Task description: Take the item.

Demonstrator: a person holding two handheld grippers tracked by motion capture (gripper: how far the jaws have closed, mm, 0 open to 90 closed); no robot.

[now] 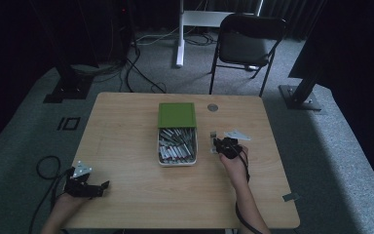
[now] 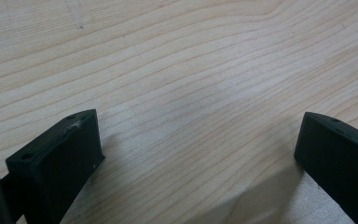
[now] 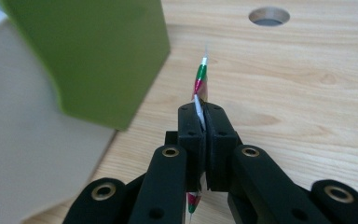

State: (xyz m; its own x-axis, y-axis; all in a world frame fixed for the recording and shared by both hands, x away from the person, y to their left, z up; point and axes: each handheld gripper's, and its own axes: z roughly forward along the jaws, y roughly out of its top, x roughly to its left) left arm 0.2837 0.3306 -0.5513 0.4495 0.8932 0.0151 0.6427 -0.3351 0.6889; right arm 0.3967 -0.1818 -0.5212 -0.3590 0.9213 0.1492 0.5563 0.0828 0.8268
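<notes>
The sachet (image 3: pixel 201 77), probably a thin packet from the box (image 1: pixel 176 163), sits pinched edge-on in your right gripper (image 3: pixel 200 112) above the table (image 3: pixel 307 93), while your left gripper (image 2: pixel 196 154) rests apart, idle.

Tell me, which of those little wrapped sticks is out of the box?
The one pinched in the right gripper: a flat sachet striped green, red and white, held over bare table. The others lie packed in the white tray.
</notes>
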